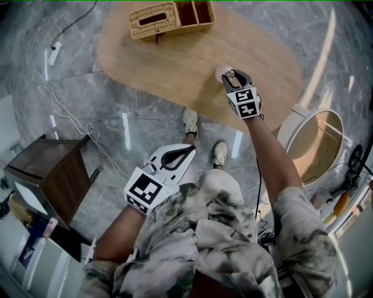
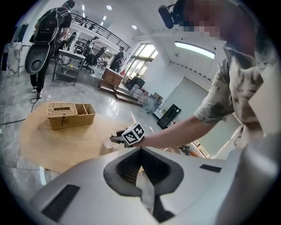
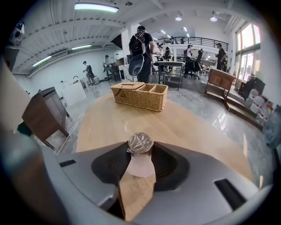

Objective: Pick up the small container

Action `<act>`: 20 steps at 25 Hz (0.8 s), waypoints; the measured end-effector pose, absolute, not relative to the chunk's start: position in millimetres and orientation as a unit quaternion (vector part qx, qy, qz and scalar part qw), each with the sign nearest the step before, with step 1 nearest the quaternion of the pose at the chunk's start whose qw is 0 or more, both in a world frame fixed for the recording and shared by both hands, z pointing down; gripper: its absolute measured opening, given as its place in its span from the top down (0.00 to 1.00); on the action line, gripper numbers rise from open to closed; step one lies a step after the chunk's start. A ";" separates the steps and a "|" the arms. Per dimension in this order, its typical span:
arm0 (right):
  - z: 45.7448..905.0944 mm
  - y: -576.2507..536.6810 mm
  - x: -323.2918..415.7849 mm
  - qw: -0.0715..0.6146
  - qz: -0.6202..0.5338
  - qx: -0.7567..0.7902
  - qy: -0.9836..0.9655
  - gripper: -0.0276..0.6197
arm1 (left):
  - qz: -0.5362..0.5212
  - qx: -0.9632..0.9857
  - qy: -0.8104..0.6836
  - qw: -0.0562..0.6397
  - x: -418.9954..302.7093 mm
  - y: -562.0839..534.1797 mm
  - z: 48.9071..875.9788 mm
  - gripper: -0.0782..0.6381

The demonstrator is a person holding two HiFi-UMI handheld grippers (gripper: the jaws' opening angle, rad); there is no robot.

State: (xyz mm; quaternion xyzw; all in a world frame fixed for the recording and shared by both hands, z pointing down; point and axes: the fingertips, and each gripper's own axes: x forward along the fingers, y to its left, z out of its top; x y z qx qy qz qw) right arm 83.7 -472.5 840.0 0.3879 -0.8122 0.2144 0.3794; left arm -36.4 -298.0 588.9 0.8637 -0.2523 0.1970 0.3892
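Left tool [image 1: 190,150] closed, empty; right tool [image 3: 140,151] clamps small container [image 3: 141,164] by sides, upright on table [image 3: 109,123].

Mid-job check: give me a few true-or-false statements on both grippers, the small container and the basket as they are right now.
1. The small container sits between the jaws of the right gripper. True.
2. The left gripper reaches over the table beside the basket. False: it is held back near the person's lap, off the table.
3. The wicker basket stands at the table's far end, apart from the small container. True.
4. The left gripper holds something. False: its jaws are together with nothing between them.
5. The small container lies inside the wicker basket. False: it is out over the bare tabletop, gripped by the right gripper.
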 end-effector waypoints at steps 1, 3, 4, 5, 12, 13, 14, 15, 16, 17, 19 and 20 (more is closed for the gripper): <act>836.5 -472.6 84.4 0.375 0.216 0.390 -0.813 0.71 | 0.197 0.864 -0.252 0.390 -35.5 -297.5 588.0 0.86; 827.2 -473.3 86.1 0.367 0.216 0.391 -0.816 0.71 | 0.195 0.866 -0.251 0.387 -32.4 -297.0 585.5 0.86; 821.7 -473.4 87.1 0.364 0.215 0.390 -0.818 0.71 | 0.193 0.867 -0.250 0.385 -30.2 -296.5 584.2 0.86; 815.5 -473.3 88.0 0.361 0.213 0.389 -0.820 0.71 | 0.192 0.868 -0.249 0.384 -27.8 -295.8 582.5 0.86; 756.1 -472.1 99.4 0.349 0.199 0.386 -0.830 0.71 | 0.179 0.878 -0.247 0.368 -6.6 -290.0 560.8 0.86; 746.2 -471.5 101.9 0.348 0.197 0.386 -0.832 0.71 | 0.176 0.880 -0.247 0.365 -3.2 -289.1 556.2 0.86; 735.9 -470.2 104.3 0.347 0.194 0.385 -0.833 0.71 | 0.174 0.882 -0.248 0.362 0.1 -287.4 551.2 0.86; 725.3 -468.4 106.7 0.347 0.192 0.383 -0.834 0.71 | 0.172 0.883 -0.249 0.359 3.2 -285.1 546.1 0.86; 714.5 -466.6 109.1 0.347 0.189 0.381 -0.836 0.71 | 0.169 0.884 -0.250 0.357 6.3 -282.6 541.3 0.86; 703.5 -464.9 111.5 0.348 0.185 0.379 -0.838 0.71 | 0.167 0.885 -0.250 0.355 9.5 -279.9 536.8 0.86; 681.9 -461.7 116.3 0.348 0.177 0.374 -0.841 0.71 | 0.162 0.887 -0.251 0.352 15.9 -274.5 528.3 0.86; 671.4 -460.2 118.1 0.347 0.174 0.371 -0.843 0.71 | 0.160 0.888 -0.251 0.351 18.6 -271.7 524.4 0.86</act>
